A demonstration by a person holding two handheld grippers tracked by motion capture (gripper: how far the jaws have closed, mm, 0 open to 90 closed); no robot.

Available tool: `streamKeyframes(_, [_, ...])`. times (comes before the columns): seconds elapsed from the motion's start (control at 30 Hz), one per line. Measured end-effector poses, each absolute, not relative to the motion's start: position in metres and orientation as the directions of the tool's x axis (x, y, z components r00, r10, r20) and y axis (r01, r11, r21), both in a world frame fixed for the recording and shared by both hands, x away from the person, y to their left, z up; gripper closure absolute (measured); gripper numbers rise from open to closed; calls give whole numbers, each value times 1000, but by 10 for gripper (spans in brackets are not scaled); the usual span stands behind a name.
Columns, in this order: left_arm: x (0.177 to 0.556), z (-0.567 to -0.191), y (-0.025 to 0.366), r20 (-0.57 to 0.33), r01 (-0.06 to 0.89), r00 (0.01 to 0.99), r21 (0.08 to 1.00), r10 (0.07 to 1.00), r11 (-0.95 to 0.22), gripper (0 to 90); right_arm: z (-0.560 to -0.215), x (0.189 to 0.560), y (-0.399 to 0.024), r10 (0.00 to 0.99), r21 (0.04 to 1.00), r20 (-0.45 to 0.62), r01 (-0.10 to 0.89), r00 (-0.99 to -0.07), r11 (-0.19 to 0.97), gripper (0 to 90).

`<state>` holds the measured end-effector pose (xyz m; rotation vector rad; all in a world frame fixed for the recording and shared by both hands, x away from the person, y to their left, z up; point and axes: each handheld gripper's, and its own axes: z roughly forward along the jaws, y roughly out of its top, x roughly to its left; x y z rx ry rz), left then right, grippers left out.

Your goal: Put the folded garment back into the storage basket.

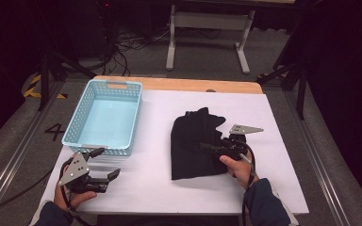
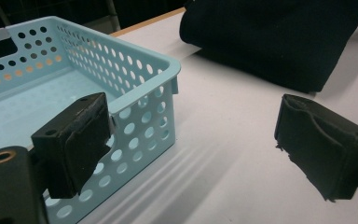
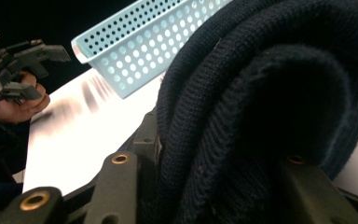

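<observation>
Two grippers are on my screens, well apart on the white-covered counter. My left gripper sits near the counter's front-left corner, just off the near short wall of the light blue basket; its jaws stand wide apart with nothing between them, and in the left gripper view the basket corner lies just beside the left-hand jaw while bare white surface runs under the gap. The basket has perforated walls and lies lengthwise along the counter's left edge, its far end reaching the strip of bare wood at the back.

My right gripper is at the right side of the black knit garment, and the right gripper view shows thick folds of that dark knit bunched between the jaws — they are clamped on the cloth. The garment lies folded in the counter's middle, right of centre, its near edge straight and its far edge rumpled into peaks.

Open room: a broad white lane between basket and garment, a strip along the front edge between my two hands, and a margin right of the garment out to the counter's right edge. Beyond the counter I see floor, cables and the legs of another desk.
</observation>
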<state>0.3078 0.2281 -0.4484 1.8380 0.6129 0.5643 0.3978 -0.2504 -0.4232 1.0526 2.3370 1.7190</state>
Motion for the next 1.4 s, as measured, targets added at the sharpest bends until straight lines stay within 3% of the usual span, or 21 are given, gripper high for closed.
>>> streamKeyframes(1.0, [303,-448,227,111,114,772,944,626,-309,112,-385,414,-220,542,924,313,382,-780,15,586])
streamKeyframes(1.4, [301,-449,225,105,111,780,946,617,-303,108,-365,425,-194,530,933,298,361,-794,15,586])
